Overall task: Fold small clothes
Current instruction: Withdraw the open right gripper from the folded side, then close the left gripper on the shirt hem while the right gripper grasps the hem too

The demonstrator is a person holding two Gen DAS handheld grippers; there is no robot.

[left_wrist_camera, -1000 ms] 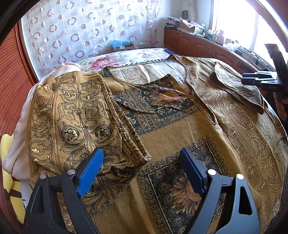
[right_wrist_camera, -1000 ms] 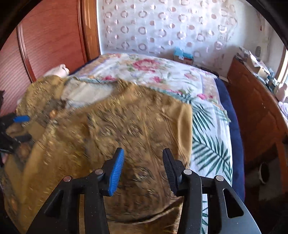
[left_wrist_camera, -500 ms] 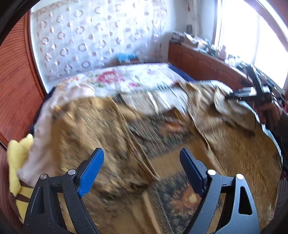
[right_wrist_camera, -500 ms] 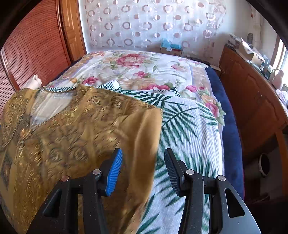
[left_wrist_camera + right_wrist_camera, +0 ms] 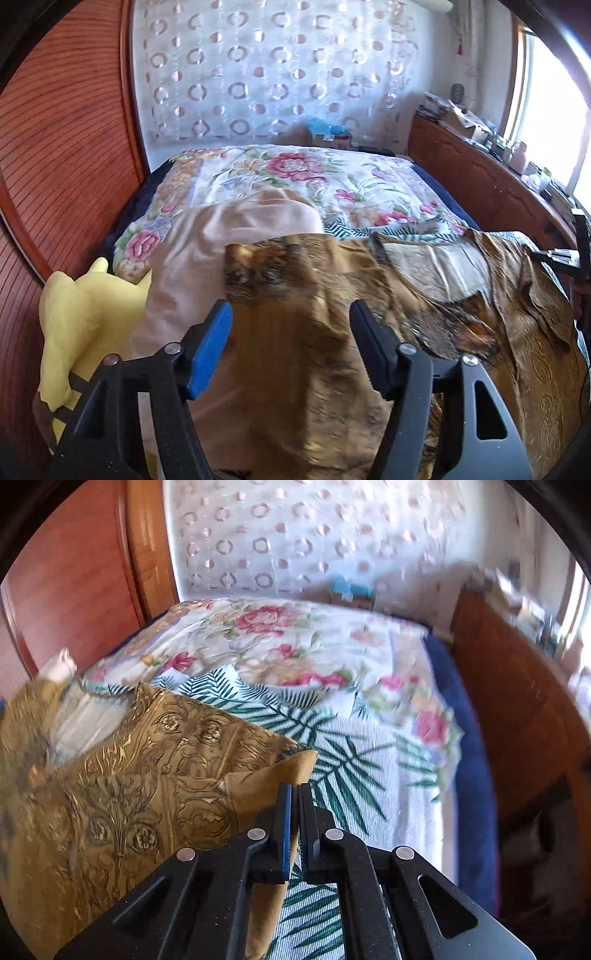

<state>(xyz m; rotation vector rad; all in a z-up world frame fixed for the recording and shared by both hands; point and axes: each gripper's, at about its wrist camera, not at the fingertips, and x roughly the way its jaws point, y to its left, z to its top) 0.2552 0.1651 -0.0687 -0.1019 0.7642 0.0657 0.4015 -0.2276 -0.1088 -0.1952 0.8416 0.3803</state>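
Note:
An ochre patterned garment (image 5: 535, 369) lies spread over the bed. In the left wrist view its folded left part (image 5: 280, 369) bulges up between the fingers of my left gripper (image 5: 290, 314). Those jaws are closing, and the blue pads stand apart from the cloth. In the right wrist view my right gripper (image 5: 295, 790) is shut on the garment's right edge (image 5: 258, 786), which is lifted and curls over the rest of the garment (image 5: 147, 775). The right gripper (image 5: 569, 254) also shows at the far right of the left wrist view.
A pink cloth (image 5: 221, 240) and a yellow plush toy (image 5: 81, 306) lie left of the garment. The floral bedspread (image 5: 332, 664) stretches beyond it. A wooden wardrobe (image 5: 55, 147) stands at the left and a cluttered wooden cabinet (image 5: 480, 184) runs along the right.
My left gripper has swung left over the garment's folded part and narrowed. My right gripper moved to the garment's right edge and shut on it, lifting that edge.

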